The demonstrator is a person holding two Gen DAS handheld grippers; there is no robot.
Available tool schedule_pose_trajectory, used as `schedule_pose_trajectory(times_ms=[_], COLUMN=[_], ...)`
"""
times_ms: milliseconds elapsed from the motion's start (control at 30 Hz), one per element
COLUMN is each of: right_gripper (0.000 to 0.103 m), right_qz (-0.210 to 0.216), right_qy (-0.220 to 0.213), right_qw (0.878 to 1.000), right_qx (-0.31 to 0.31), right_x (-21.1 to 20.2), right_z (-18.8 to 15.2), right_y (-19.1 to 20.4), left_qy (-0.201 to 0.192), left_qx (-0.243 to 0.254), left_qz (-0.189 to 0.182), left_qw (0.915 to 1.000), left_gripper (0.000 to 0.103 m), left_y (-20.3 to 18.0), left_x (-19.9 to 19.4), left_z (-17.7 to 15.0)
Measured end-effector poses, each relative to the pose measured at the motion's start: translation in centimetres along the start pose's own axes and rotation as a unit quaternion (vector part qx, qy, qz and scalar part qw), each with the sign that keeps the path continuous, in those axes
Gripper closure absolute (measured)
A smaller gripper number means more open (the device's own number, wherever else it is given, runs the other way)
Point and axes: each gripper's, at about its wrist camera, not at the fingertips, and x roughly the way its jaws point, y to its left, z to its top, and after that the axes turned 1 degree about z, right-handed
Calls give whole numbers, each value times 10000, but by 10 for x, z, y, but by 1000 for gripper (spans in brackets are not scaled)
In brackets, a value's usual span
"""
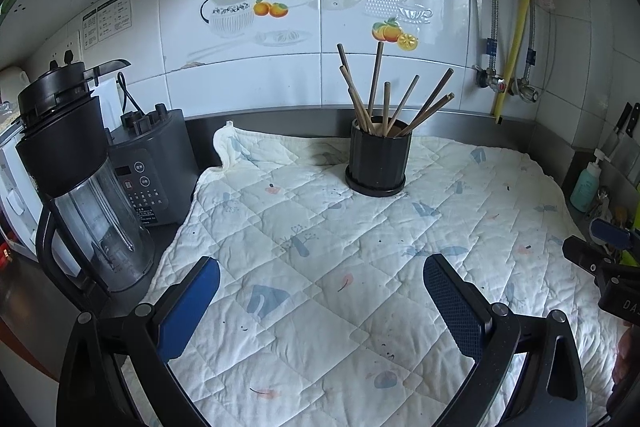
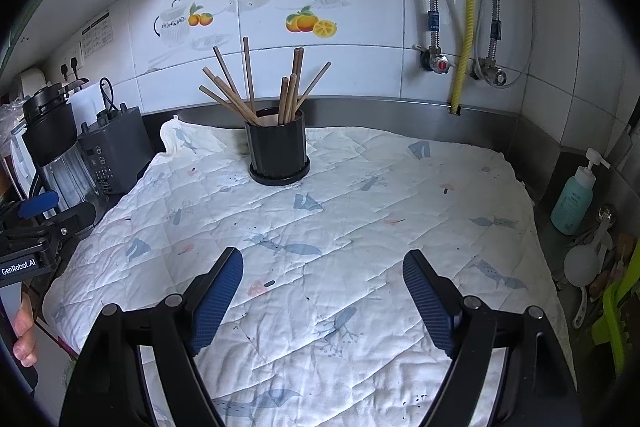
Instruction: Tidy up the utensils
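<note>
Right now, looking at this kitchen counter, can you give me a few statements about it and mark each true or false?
1. The chopsticks stand in a black holder. True.
2. The holder sits on bare steel. False: it sits on a quilted cloth.
3. Both grippers, left and right, have their jaws open and empty. True.
4. The blender jug is to the right of the holder. False: it is to the left.
5. A pump bottle stands off the cloth's right edge. True.

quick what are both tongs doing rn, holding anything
Left tongs: open, holding nothing, above the quilted cloth.
Right tongs: open, holding nothing; the chopsticks are all in the black holder.
</note>
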Motion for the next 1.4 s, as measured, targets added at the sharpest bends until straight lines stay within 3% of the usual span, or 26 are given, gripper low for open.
schedule_pose_trajectory(times_ms=[1400], right_gripper=[13], right_qz=[-6], right_qy=[56], right_qw=[10000], right_qx=[17], right_x=[3], right_z=[0], right_y=[-2], left_qy=[165], left_qx=[-10], left_qz=[-104], left_qw=[9998], left_gripper=[0], left_y=[-4], left_x=[15], left_z=[-9])
